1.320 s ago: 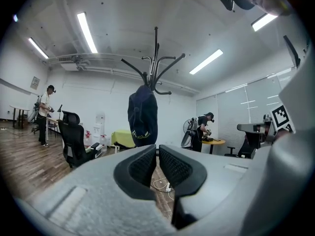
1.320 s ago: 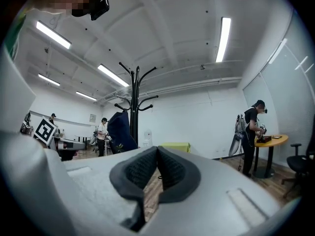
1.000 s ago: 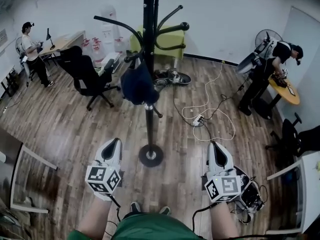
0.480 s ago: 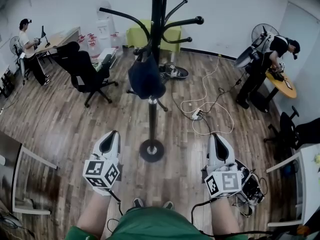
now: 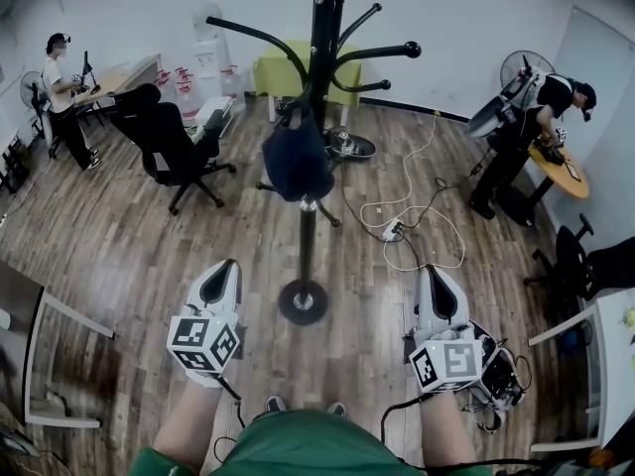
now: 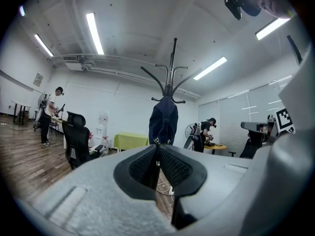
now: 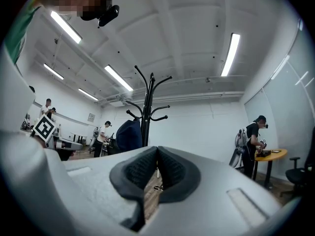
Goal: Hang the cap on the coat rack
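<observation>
A dark blue cap (image 5: 296, 162) hangs from a low hook of the black coat rack (image 5: 322, 67), whose round base (image 5: 303, 302) stands on the wood floor just ahead of me. My left gripper (image 5: 224, 272) is held left of the base and my right gripper (image 5: 435, 278) right of it, both well short of the cap. In the left gripper view the cap (image 6: 163, 122) hangs straight ahead beyond the left gripper (image 6: 157, 154), jaws together, nothing in them. In the right gripper view the cap (image 7: 129, 134) is ahead to the left of the right gripper (image 7: 157, 166), jaws also together and empty.
A black office chair (image 5: 164, 142) stands at the back left. White cables and a power strip (image 5: 394, 231) lie on the floor right of the rack. A person (image 5: 60, 97) works at the far left, another (image 5: 521, 137) at a round table on the right. Equipment (image 5: 494, 380) sits by my right foot.
The rack and the hanging cap have slid a little right and up in the head view. Both grippers stay shut and empty, at about the same spots.
</observation>
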A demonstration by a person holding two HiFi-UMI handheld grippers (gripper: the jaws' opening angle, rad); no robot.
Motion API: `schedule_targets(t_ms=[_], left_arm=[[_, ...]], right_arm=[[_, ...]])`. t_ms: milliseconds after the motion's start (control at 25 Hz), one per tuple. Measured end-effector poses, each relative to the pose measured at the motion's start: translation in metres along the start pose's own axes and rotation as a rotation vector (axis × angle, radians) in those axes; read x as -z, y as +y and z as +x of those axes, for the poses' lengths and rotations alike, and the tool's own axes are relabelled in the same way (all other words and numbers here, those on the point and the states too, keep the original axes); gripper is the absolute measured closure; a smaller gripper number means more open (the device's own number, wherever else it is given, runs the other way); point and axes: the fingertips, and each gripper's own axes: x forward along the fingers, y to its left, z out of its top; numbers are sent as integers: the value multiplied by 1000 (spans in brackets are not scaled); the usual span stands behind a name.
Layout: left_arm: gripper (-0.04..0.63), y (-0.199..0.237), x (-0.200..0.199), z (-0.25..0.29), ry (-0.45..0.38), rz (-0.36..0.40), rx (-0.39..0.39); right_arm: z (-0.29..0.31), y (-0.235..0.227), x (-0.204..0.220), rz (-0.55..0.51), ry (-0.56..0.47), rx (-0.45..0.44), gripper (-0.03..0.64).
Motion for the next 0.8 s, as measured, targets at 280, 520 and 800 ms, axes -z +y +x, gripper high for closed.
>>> schedule_targets(t_ms=[280, 520, 800], left_arm=[[568, 5, 3, 7, 9, -8, 5], [568, 8, 4, 9, 9, -16, 5], [568, 10, 7, 10, 13, -25, 8]], right_arm=[[10, 2, 2, -5, 7, -6, 614], [14, 5, 2, -16, 10, -10, 614], [16, 7, 4, -17, 14, -5, 614]])
